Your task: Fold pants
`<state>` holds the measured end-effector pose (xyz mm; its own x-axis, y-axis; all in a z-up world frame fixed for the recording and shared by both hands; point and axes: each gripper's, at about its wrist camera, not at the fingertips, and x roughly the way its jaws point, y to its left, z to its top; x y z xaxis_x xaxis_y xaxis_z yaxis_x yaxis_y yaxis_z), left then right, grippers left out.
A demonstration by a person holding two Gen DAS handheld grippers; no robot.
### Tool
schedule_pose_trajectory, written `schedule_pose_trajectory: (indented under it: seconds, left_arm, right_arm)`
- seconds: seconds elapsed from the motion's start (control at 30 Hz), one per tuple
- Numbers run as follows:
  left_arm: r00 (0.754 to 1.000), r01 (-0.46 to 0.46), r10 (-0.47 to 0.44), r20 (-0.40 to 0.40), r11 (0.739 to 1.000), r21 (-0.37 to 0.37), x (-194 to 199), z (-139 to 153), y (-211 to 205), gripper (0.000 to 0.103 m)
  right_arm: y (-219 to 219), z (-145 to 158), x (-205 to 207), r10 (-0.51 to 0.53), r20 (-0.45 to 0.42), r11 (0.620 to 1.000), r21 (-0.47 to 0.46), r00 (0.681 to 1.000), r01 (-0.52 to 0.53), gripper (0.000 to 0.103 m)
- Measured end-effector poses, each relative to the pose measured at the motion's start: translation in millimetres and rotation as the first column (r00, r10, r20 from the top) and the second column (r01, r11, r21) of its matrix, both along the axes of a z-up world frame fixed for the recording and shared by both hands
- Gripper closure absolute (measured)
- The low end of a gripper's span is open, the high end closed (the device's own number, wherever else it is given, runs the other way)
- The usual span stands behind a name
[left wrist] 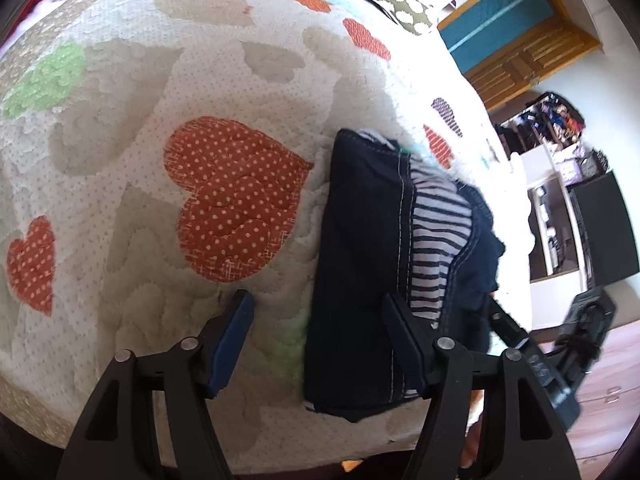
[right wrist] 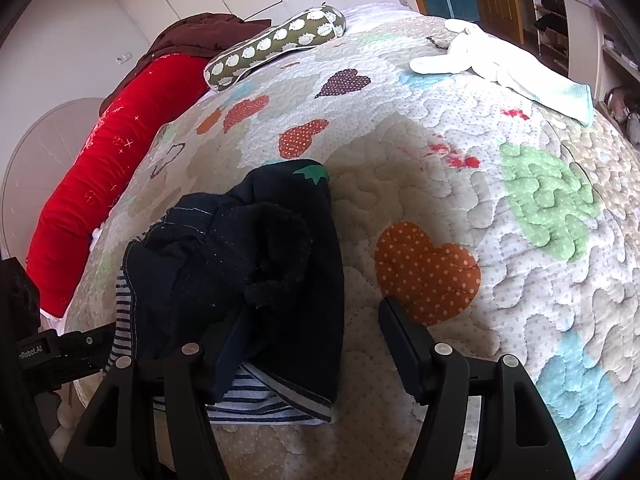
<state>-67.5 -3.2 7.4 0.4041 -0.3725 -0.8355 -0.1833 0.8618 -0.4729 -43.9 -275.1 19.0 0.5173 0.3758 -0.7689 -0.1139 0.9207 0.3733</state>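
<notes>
Two grippers flank one small dark bundle, and neither has hold of it. Your left gripper (left wrist: 320, 340) stands wide open, its right finger resting against or over the near edge of the pants (left wrist: 360, 260), the left finger above bare quilt (left wrist: 120, 140). Your right gripper (right wrist: 308, 344) is just as wide open; the pants (right wrist: 256, 248) lie at about 10 o'clock from it, the loose top layer draped over or in front of its left finger.

Your risk, as I judge it: the fold is lumpy, with striped lining spilling out at the near edge. Lift either gripper carelessly and a finger may snag that loose layer and drag the bundle open. Close on only the top ply and the stack will likely peel apart.

Underneath is a soft quilted bedspread with heart patches, which gives under pressure, so pressing flat may not hold. A red bolster (right wrist: 100, 168) lies at 10 o'clock, a spotted cushion (right wrist: 276, 44) at 12, white cloth (right wrist: 500, 64) at 1, well apart. Wooden shelving and a doorway stand beyond.
</notes>
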Motion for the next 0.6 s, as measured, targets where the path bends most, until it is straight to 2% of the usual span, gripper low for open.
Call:
schedule_pose_trajectory:
  seconds: [0.1,0.17,0.23,0.3,0.37,0.6]
  left_arm:
    - [0.998,0.043,-0.047,0.043,0.995,0.093,-1.4,5.3,-14.4,0.037]
    - [0.991,0.098,-0.109,0.075,0.986,0.139,-2.9,7.8,-24.1,0.068]
    - [0.984,0.142,-0.156,0.083,0.978,0.151,-3.8,8.0,-32.2,0.081]
    - [0.984,0.137,-0.154,0.086,0.975,0.174,-4.3,9.5,-35.1,0.081]
    - [0.986,0.132,-0.148,0.082,0.977,0.169,-3.7,10.2,-34.4,0.081]
    - [0.988,0.124,-0.129,0.082,0.99,0.065,1.2,16.9,-23.7,0.081]
  right_arm:
    - [3.3,0.9,1.7,-0.004,0.0,1.0,-0.008,1.0,0.004,0.032]
    - [5.4,1.6,1.4,0.007,0.006,1.0,-0.015,1.0,-0.007,0.039]
    - [8.2,2.5,1.5,0.034,0.012,0.999,-0.005,0.999,-0.034,0.048]
    - [12.1,3.2,1.4,0.055,0.012,0.998,-0.005,0.998,-0.055,0.058]
    - [15.6,4.9,1.7,0.071,0.013,0.997,-0.007,0.997,-0.071,0.064]
    - [17.2,6.6,6.9,0.078,0.002,0.997,0.012,0.997,-0.078,0.067]
